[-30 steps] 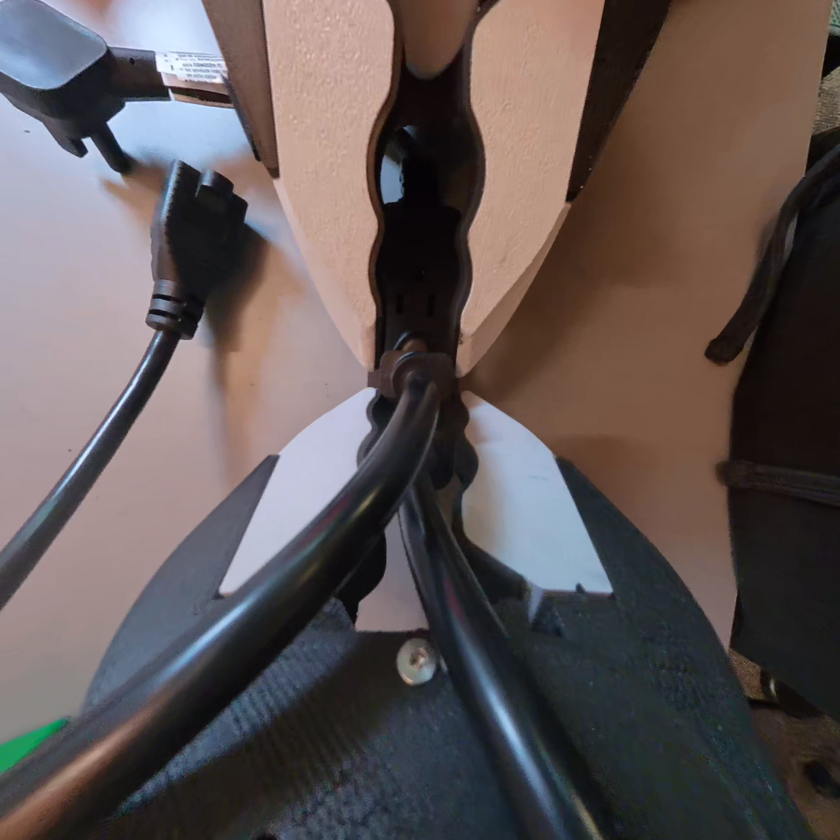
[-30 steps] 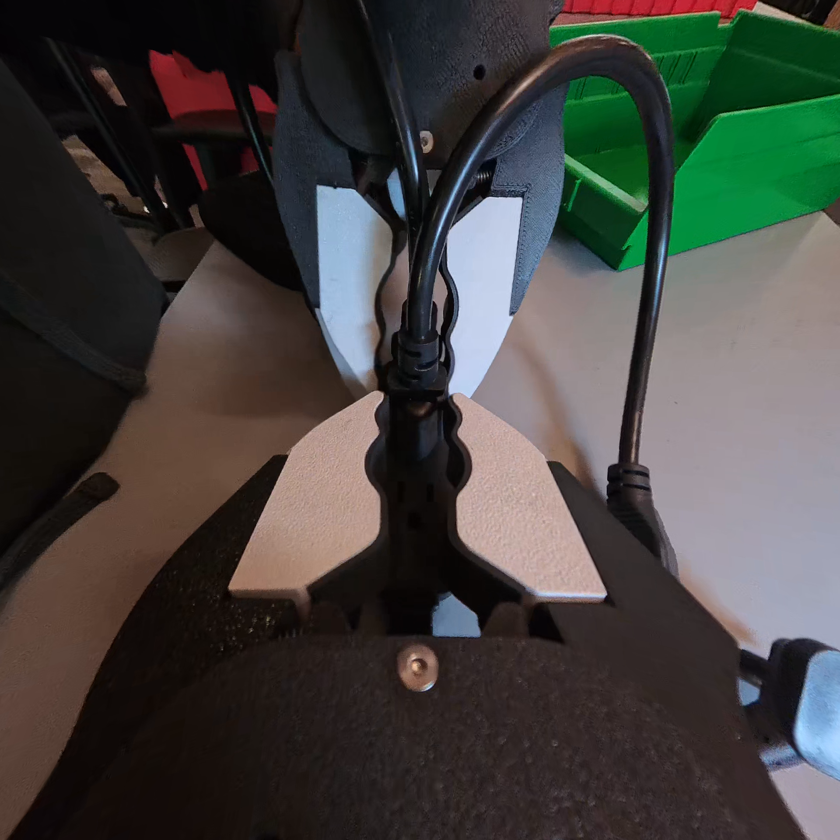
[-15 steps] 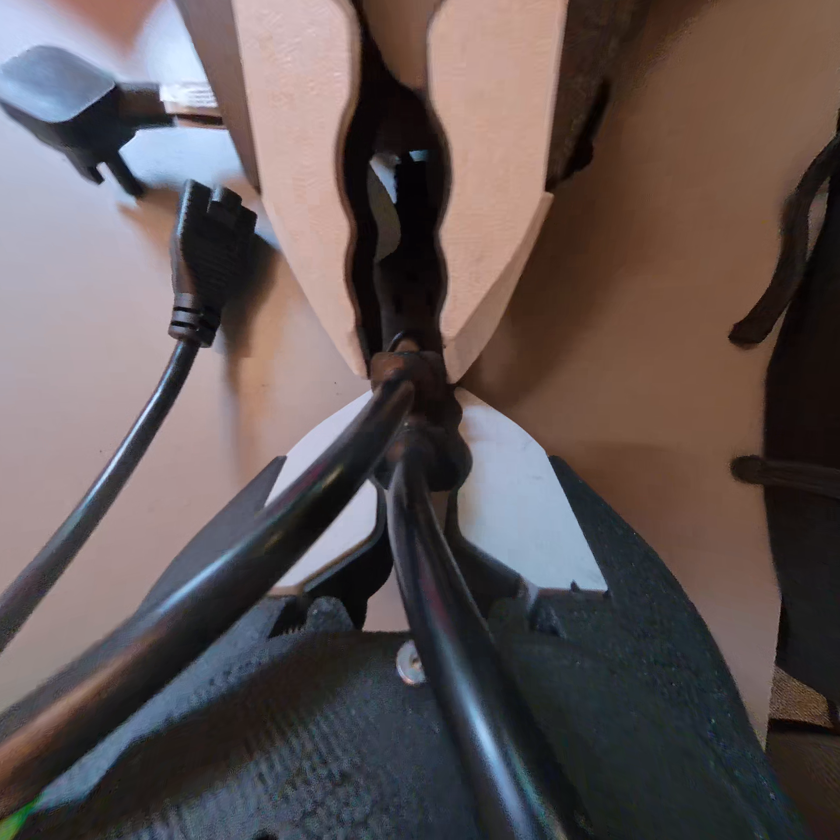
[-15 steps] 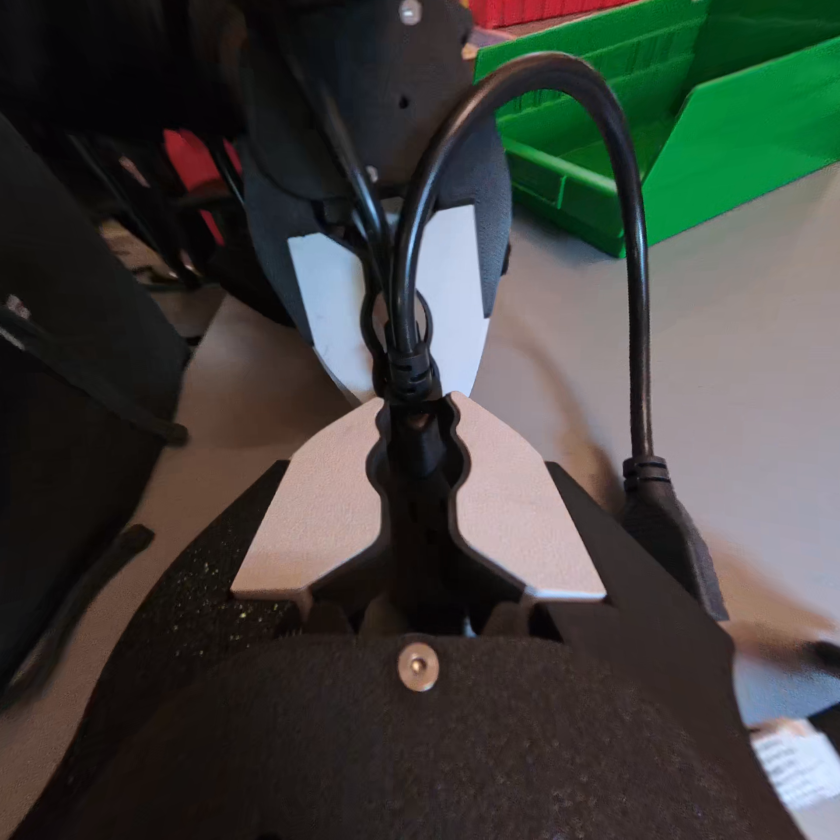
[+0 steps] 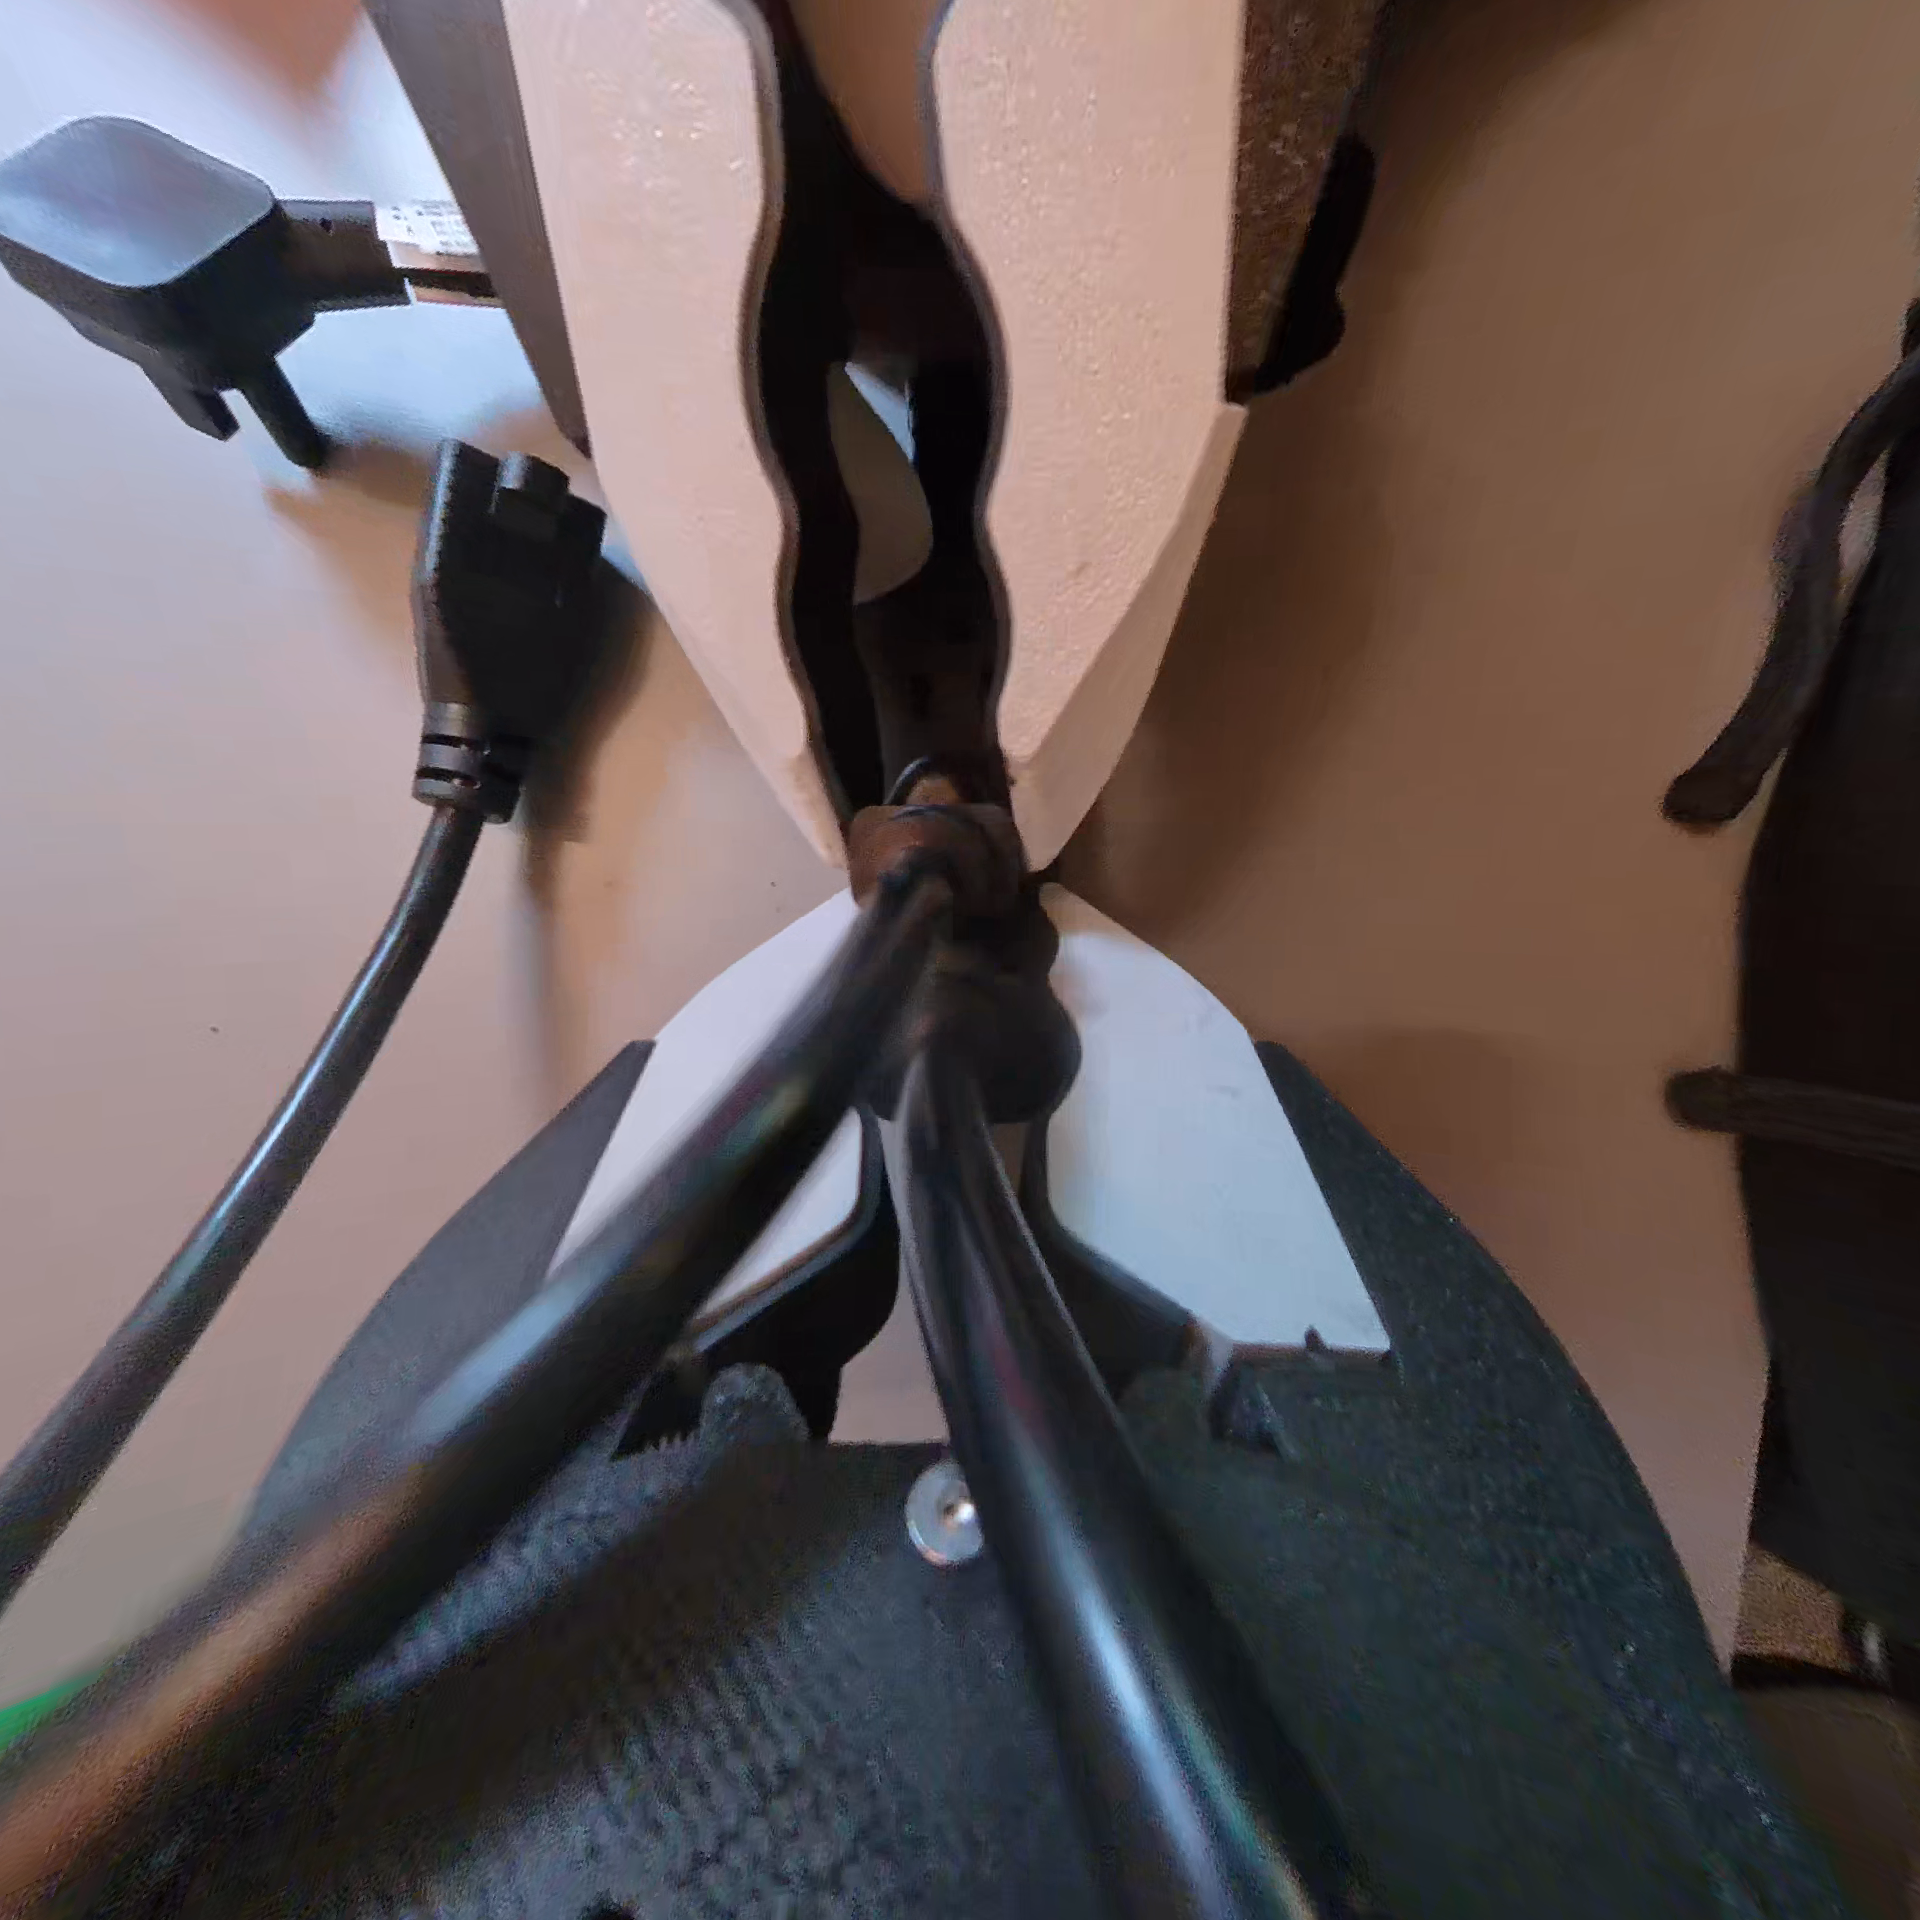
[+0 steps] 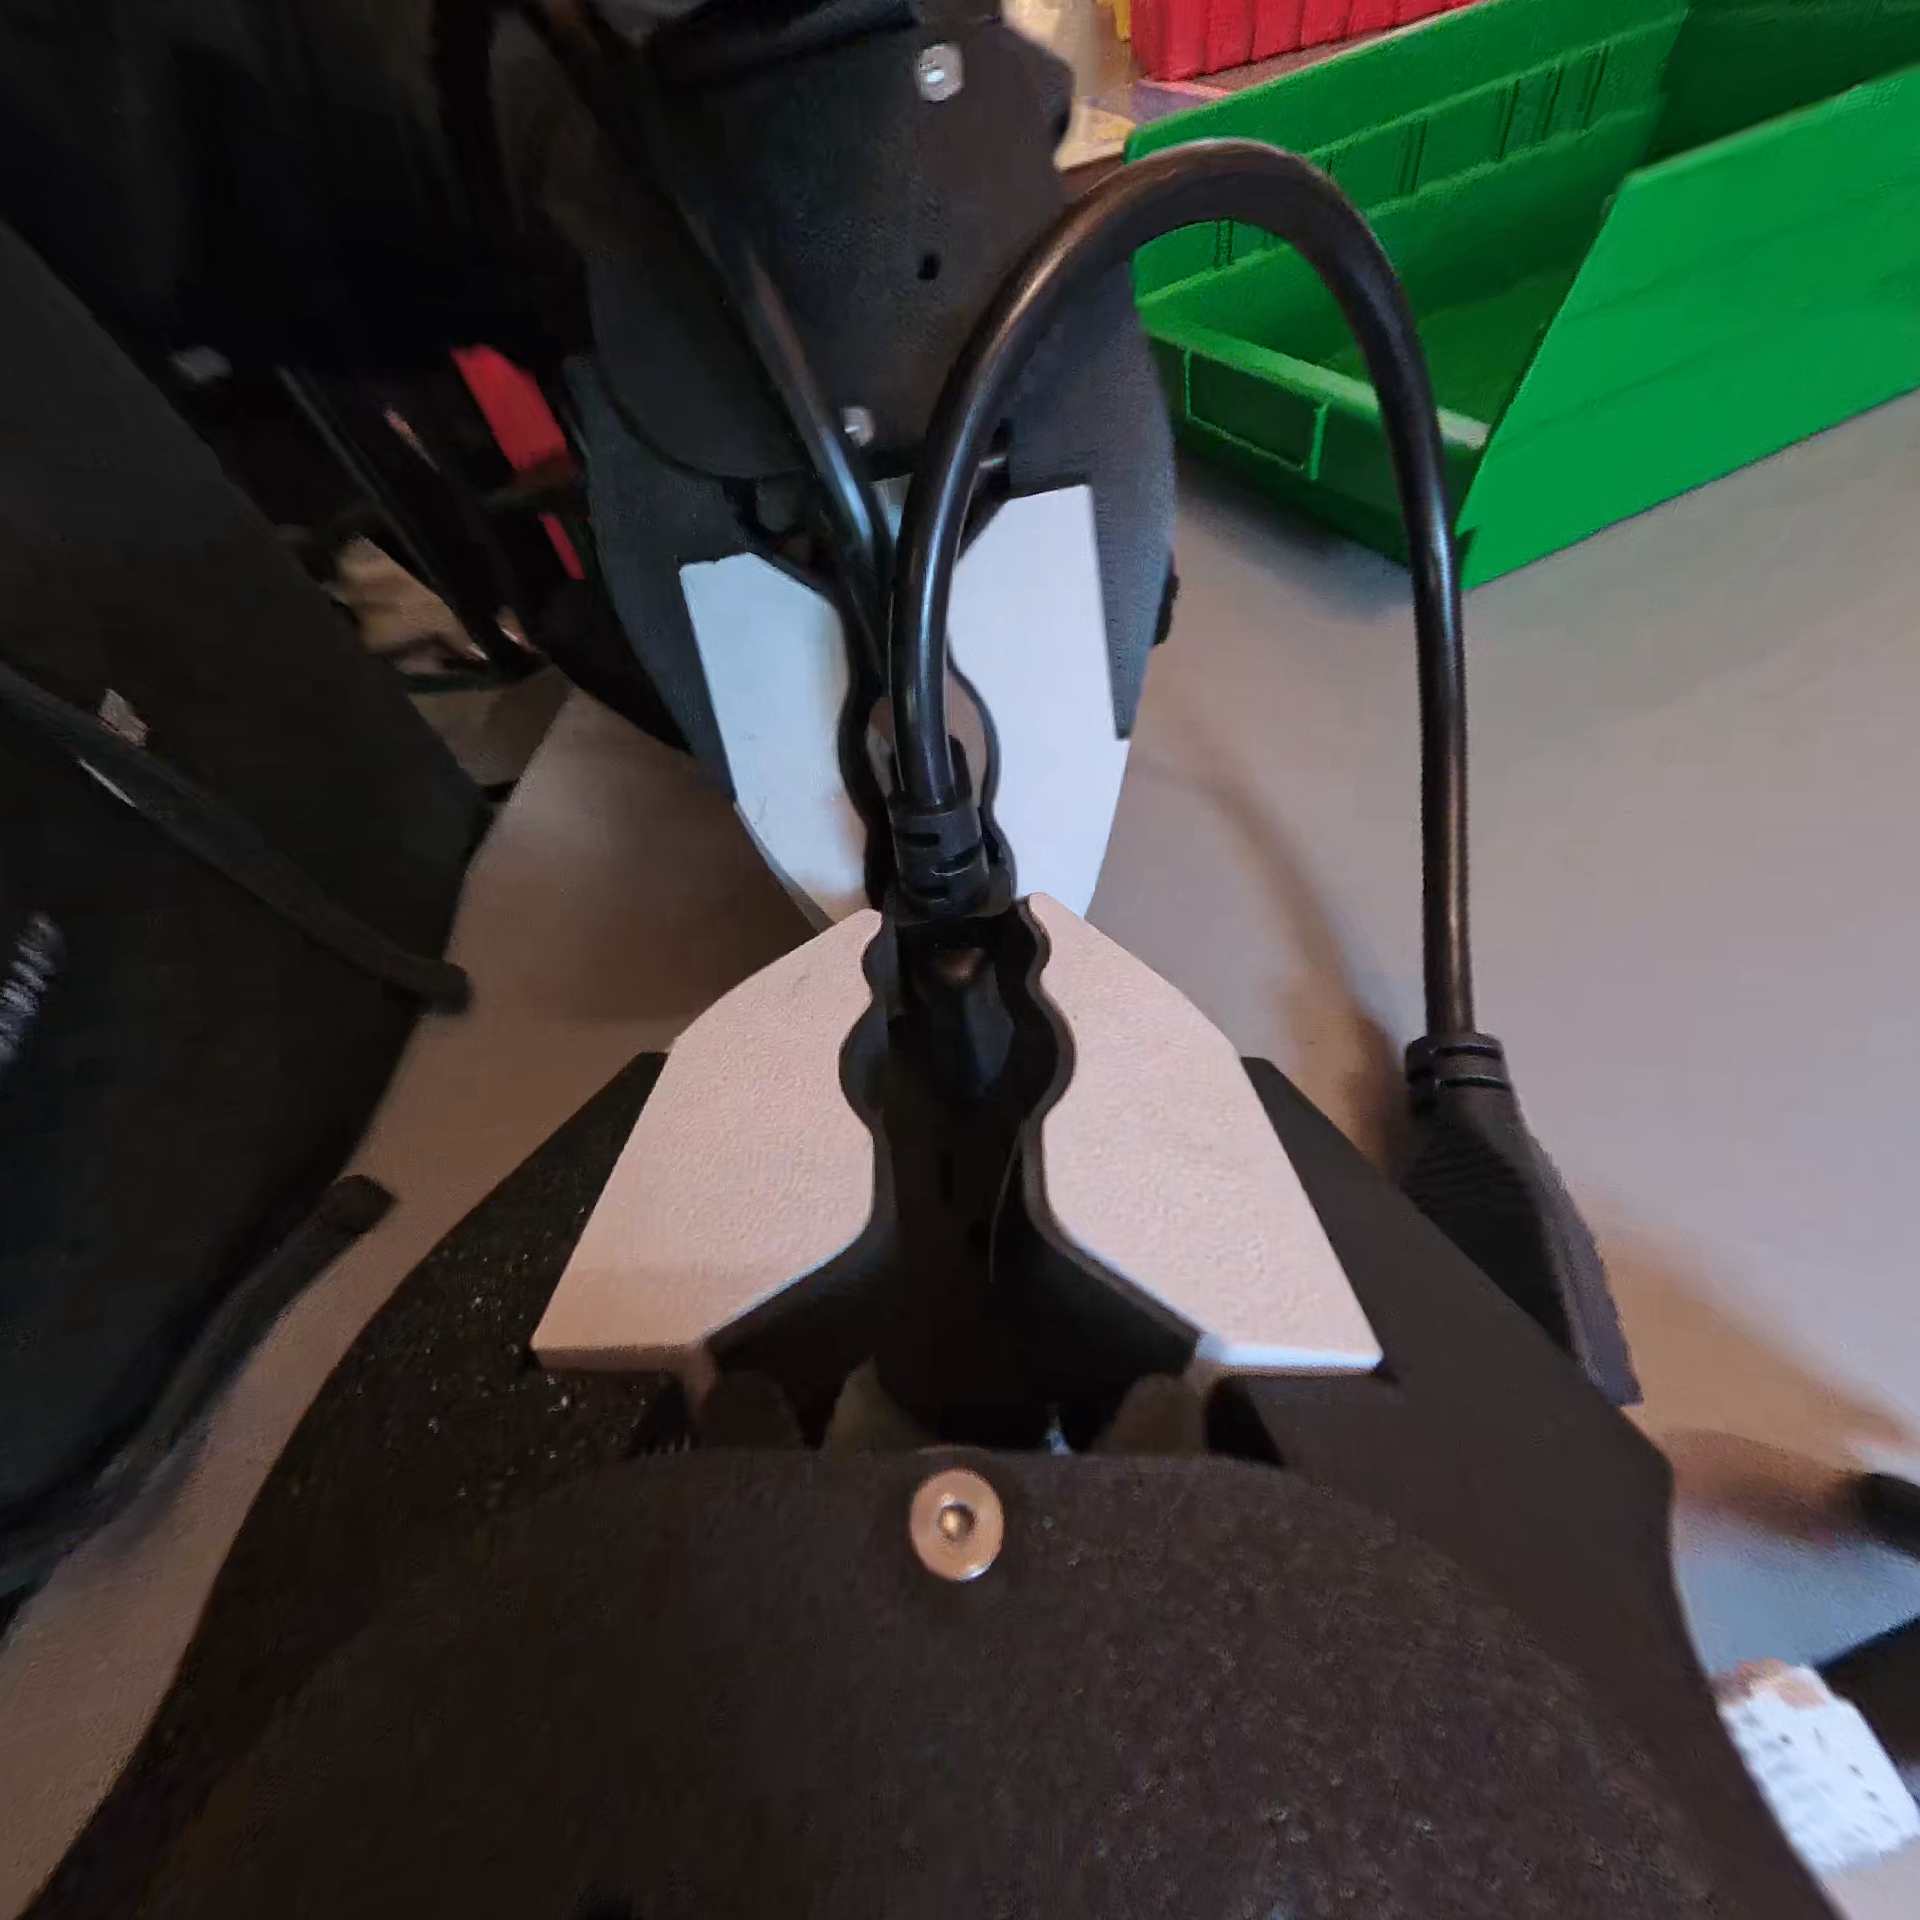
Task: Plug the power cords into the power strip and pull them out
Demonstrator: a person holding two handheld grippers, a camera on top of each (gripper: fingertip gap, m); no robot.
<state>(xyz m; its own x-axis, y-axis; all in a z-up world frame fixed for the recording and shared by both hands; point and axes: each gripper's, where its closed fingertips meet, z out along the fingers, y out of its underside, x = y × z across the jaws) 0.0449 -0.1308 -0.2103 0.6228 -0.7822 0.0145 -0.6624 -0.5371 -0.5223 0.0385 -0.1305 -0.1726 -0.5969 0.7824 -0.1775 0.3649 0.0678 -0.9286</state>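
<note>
**Both grippers pinching a black cord fitting, tip to tip**

Left wrist view: left gripper (image 5: 961,997) low in frame, its white fingers (image 5: 1195,1164) pressed onto a black plug (image 5: 977,1029). Two black cords (image 5: 1049,1455) run back from the plug over the gripper body toward the camera. Right gripper (image 5: 914,821) faces it from above, tips nearly touching, its fingers pinching a black socket piece (image 5: 930,686) between the wavy inner edges. Plug and socket piece meet at the tips; cannot tell how deep the plug sits. On the tabletop (image 5: 208,727) to the left, a loose cord end (image 5: 499,613) lies flat; beyond it a flat black plug (image 5: 156,249) with prongs showing.

Right wrist view: right gripper (image 6: 961,935), fingers (image 6: 1174,1164) closed on the socket piece (image 6: 956,1122). Left gripper (image 6: 914,883) opposite, holding the ribbed plug (image 6: 940,847). One cord (image 6: 1351,416) arches up and right, down to the cord end (image 6: 1496,1174) on the tabletop (image 6: 1662,831). Green bins (image 6: 1662,260) stand behind.
</note>
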